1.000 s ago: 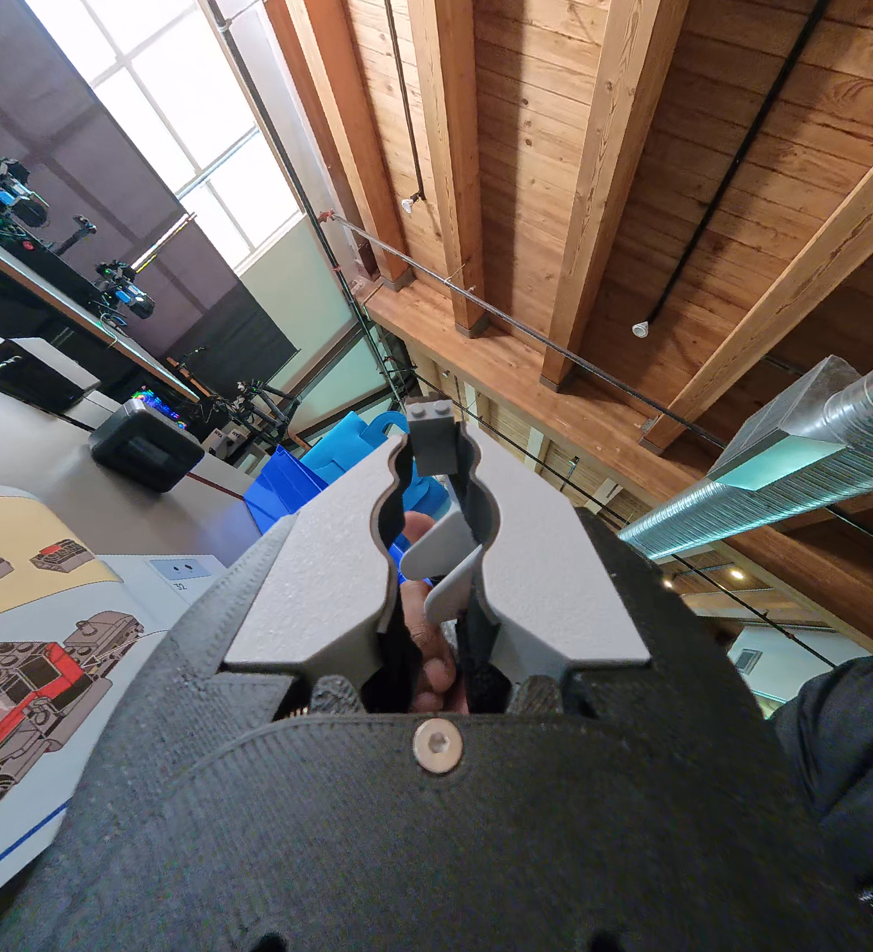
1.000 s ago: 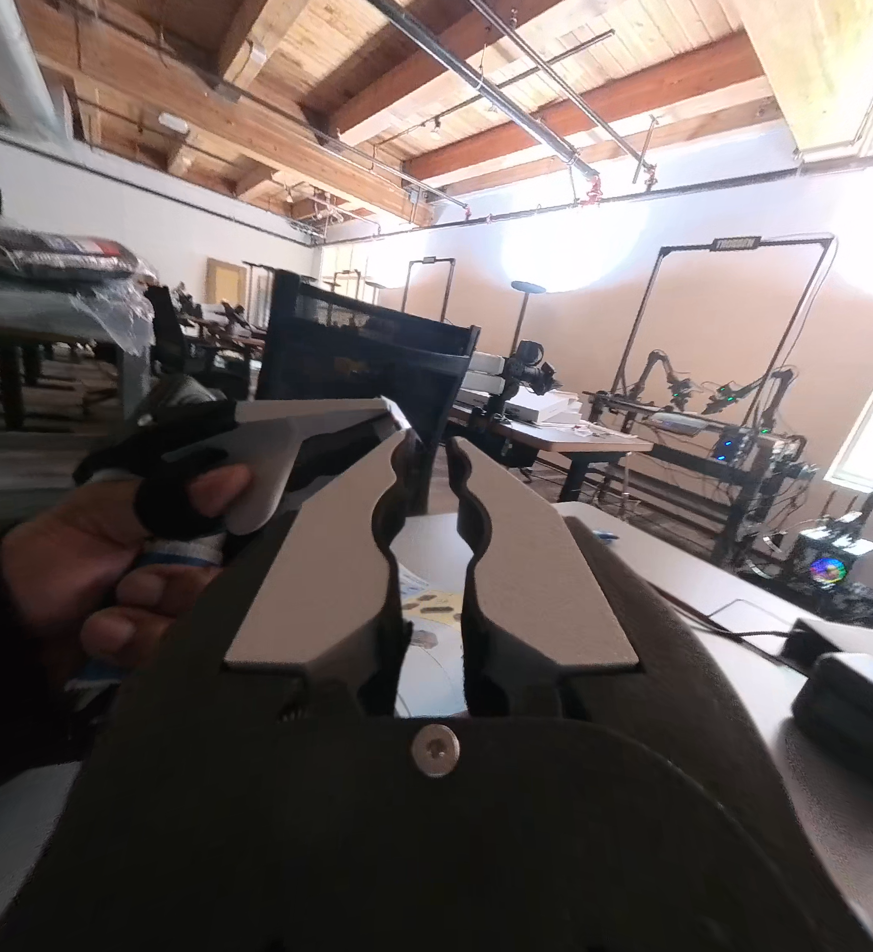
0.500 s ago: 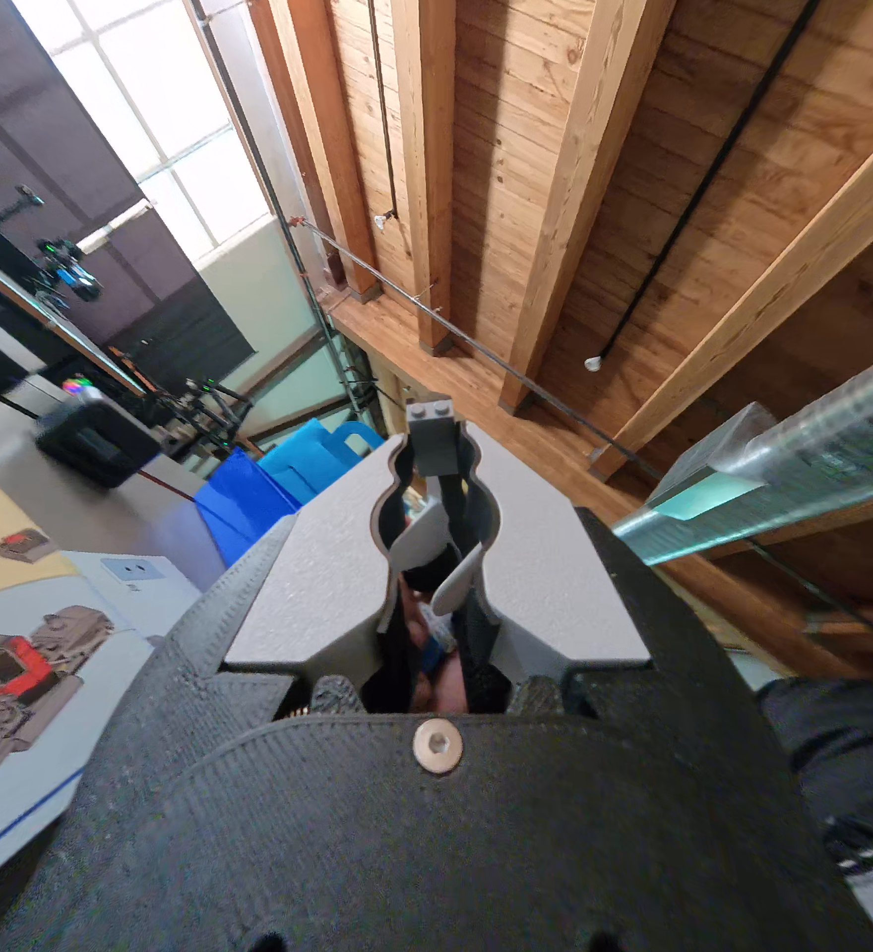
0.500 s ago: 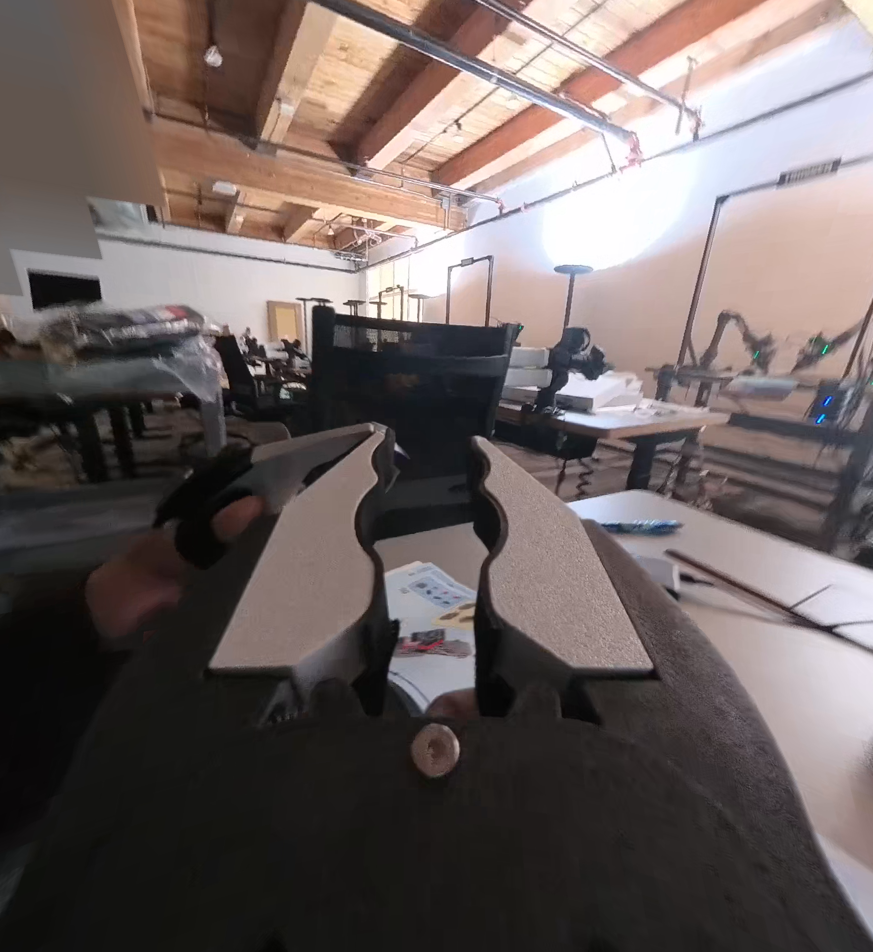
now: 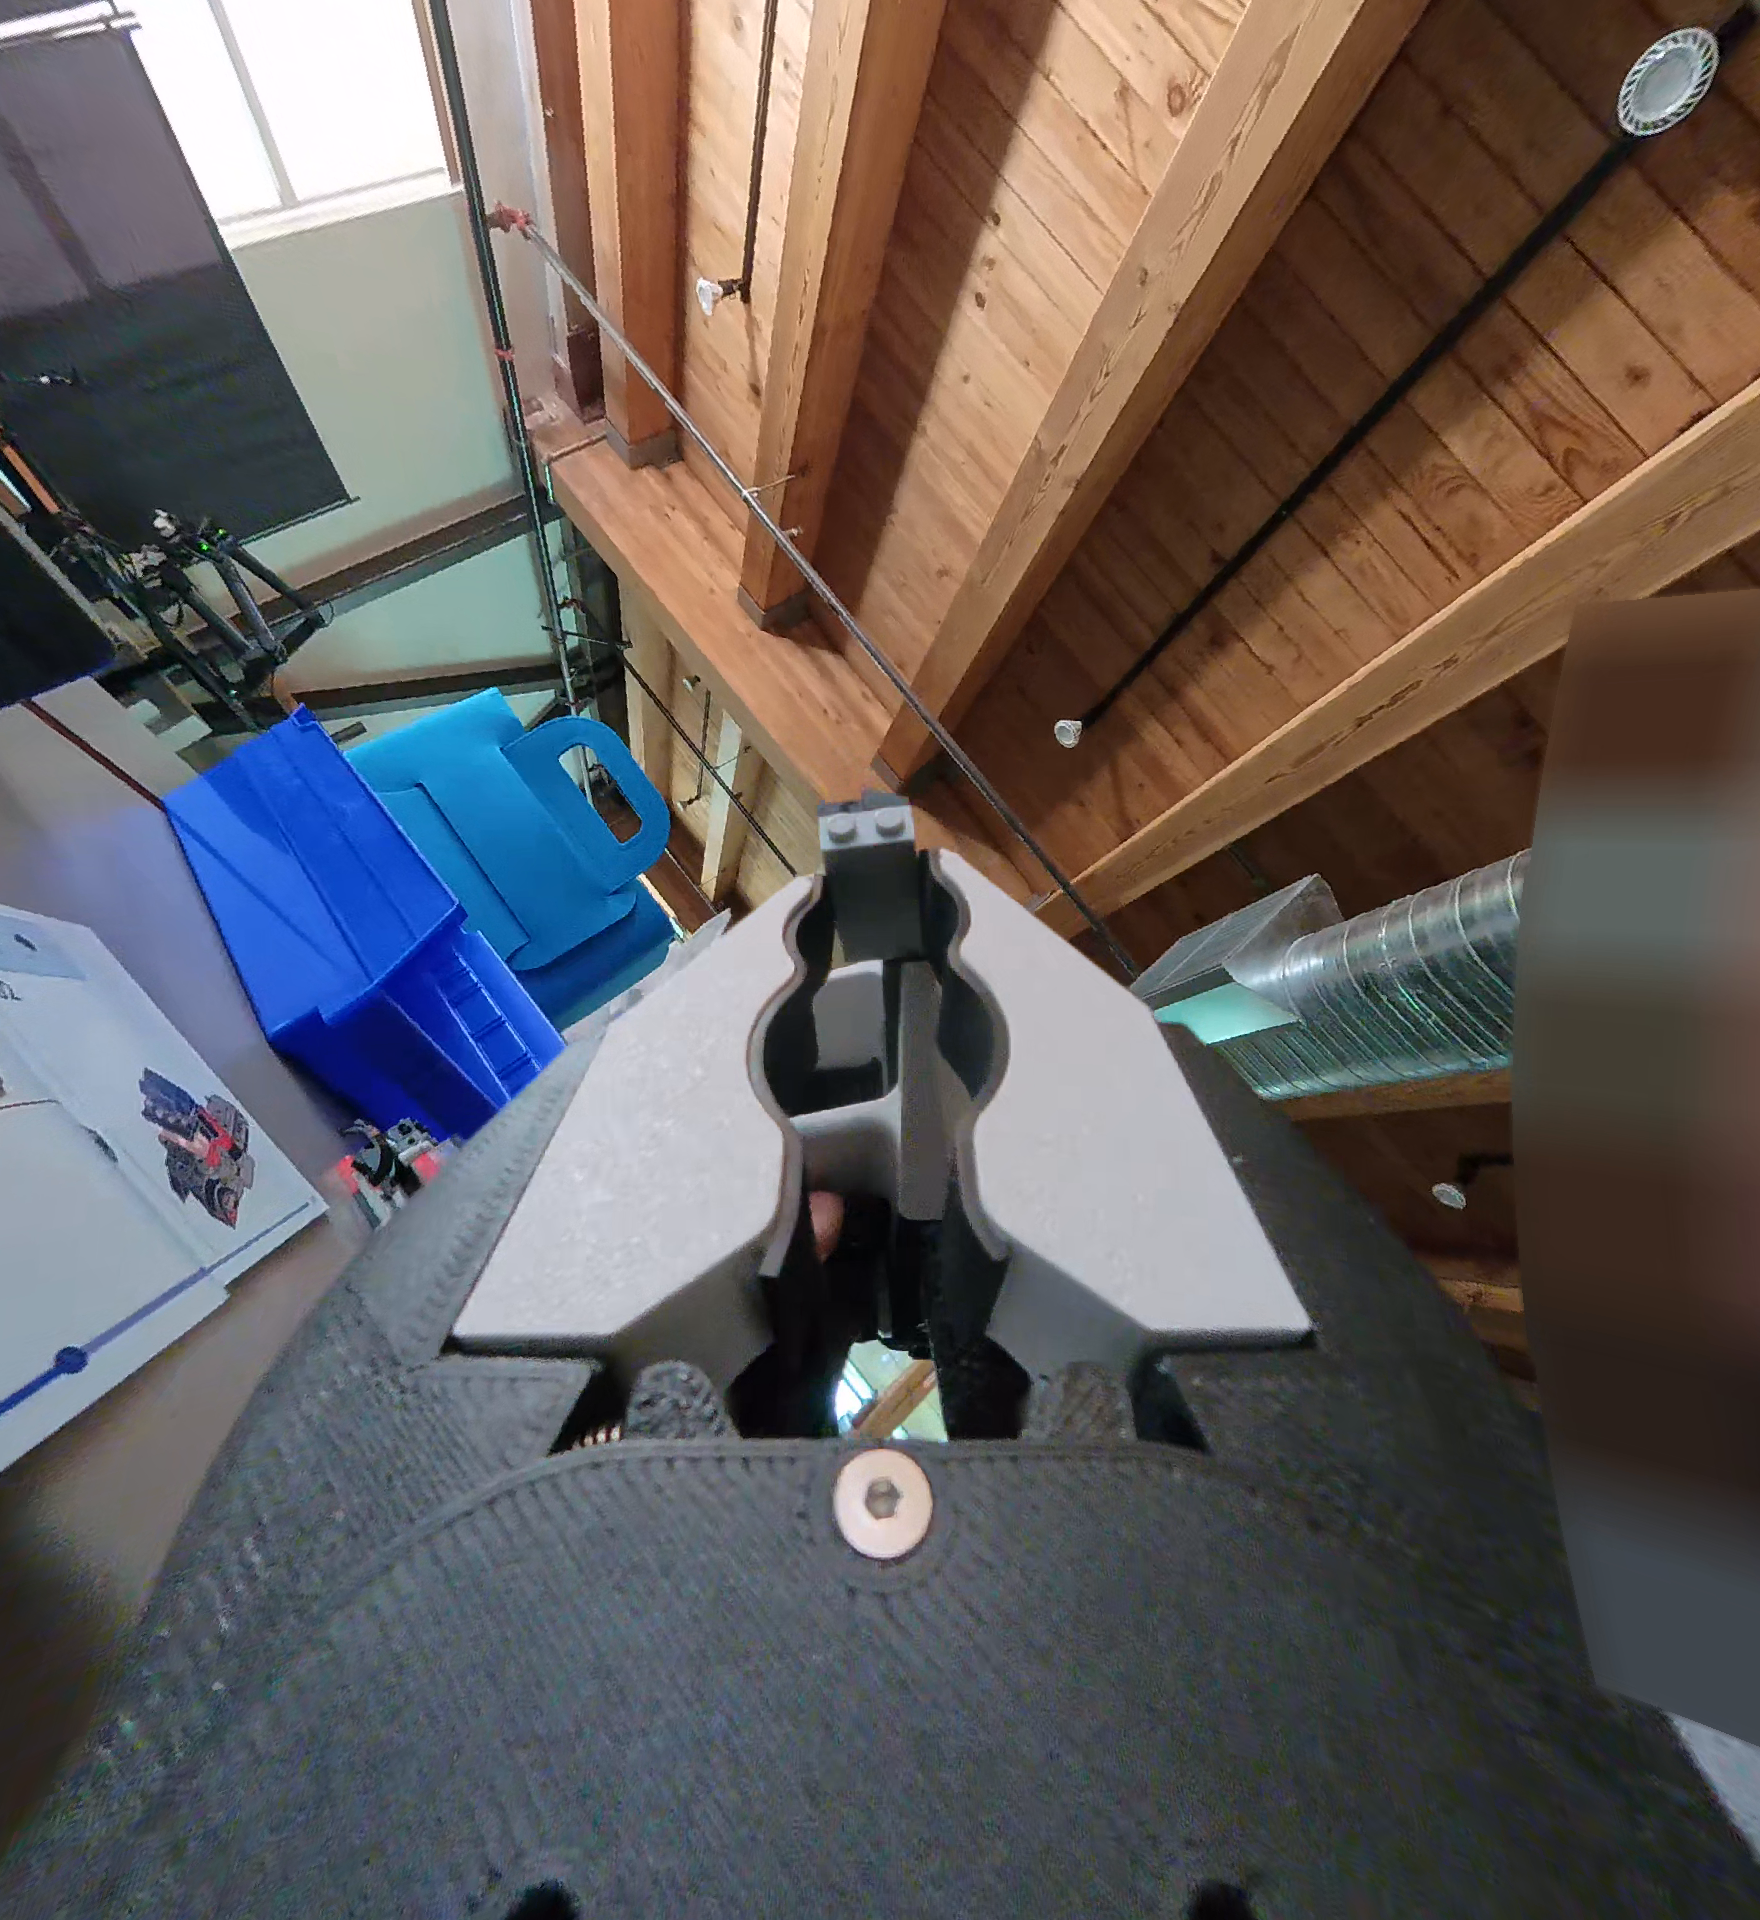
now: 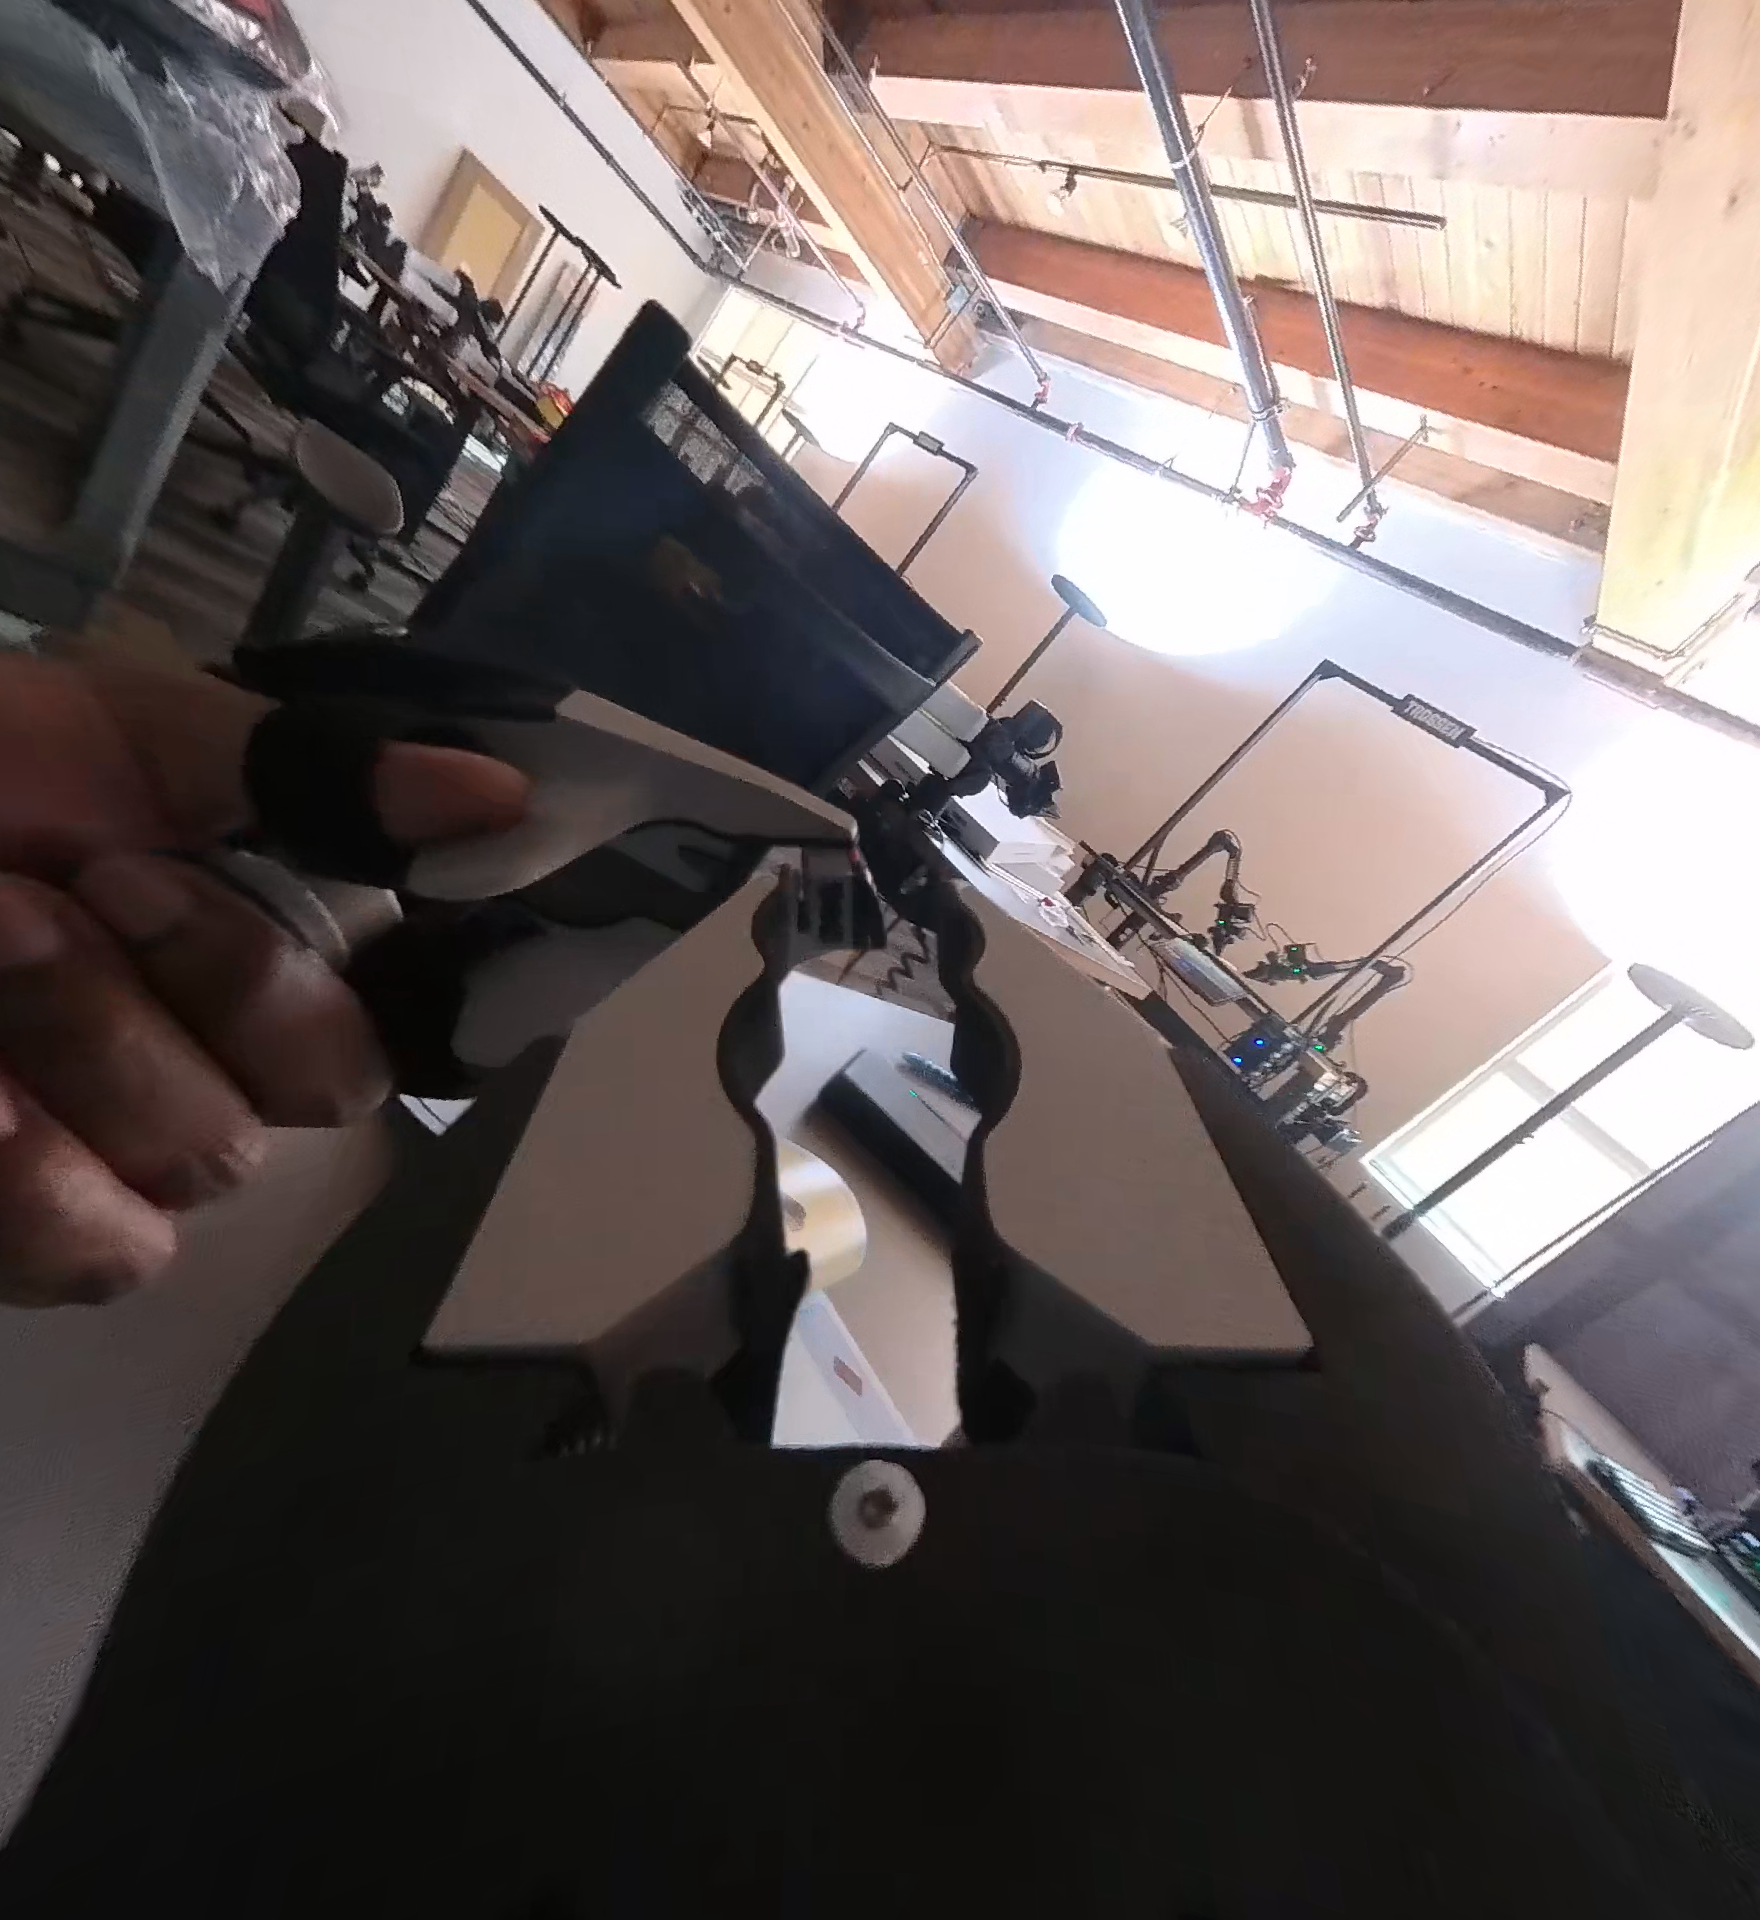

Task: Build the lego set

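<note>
The left gripper (image 5: 871,894) is clamped on a small dark grey two-stud lego brick (image 5: 871,883), pinched at its very tips and raised toward the wooden ceiling. The right gripper (image 6: 860,914) stands apart and empty, its tips just beside that brick (image 6: 834,914). The step in hand looks like a handover or regrip; next, the right tongs must close squarely on the brick. The open instruction booklet (image 5: 76,1195) lies on the table below-left

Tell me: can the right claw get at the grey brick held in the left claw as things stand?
Probably yes. The right claw is open and empty, and the left claw holds the grey brick right at its fingertips, studs poking clear. Nothing sits between them, though exposed brick is scant.
</note>
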A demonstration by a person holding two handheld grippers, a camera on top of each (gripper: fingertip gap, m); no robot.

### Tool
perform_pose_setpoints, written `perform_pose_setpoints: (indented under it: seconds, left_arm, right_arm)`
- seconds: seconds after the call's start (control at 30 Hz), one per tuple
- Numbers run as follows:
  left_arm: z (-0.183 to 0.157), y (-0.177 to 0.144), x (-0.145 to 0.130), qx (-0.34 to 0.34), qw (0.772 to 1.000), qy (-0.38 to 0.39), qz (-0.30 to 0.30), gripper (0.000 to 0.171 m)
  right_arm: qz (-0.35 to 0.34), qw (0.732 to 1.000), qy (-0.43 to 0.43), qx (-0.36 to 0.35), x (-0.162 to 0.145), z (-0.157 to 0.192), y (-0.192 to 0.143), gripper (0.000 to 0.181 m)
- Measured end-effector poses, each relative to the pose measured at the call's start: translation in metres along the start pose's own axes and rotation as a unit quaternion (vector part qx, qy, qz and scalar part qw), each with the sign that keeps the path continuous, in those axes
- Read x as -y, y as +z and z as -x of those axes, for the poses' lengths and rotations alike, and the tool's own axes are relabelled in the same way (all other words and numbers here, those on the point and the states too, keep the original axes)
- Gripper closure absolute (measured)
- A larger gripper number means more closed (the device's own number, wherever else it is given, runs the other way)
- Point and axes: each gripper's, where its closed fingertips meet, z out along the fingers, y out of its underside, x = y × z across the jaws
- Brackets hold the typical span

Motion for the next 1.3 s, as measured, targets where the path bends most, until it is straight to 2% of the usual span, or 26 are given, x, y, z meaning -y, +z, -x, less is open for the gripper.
perform_pose_setpoints:
  seconds: [0.27,0.93,1.07,1.17,1.3]
  left_arm:
    - [0.007,0.001,-0.008,0.016,1.000,-0.014,0.022,0.154]
    - [0.021,-0.001,-0.012,0.063,0.998,0.002,0.028,0.153]
    - [0.012,0.001,-0.007,0.021,1.000,-0.021,0.007,0.153]
    - [0.007,-0.002,0.003,-0.027,0.997,-0.069,-0.031,0.153]
    - [0.003,-0.005,0.007,-0.060,0.990,-0.116,-0.046,0.153]
  right_arm:
    - [0.021,0.998,-0.053,0.009,-0.007,0.006,0.001,0.168]
    - [0.052,0.993,-0.100,0.027,-0.018,0.009,0.000,0.169]
    - [0.030,0.998,-0.050,0.000,-0.010,0.006,0.003,0.167]
    - [0.014,1.000,0.005,0.002,-0.004,0.002,0.004,0.150]
    - [-0.003,1.000,0.027,0.011,0.000,0.000,0.001,0.149]
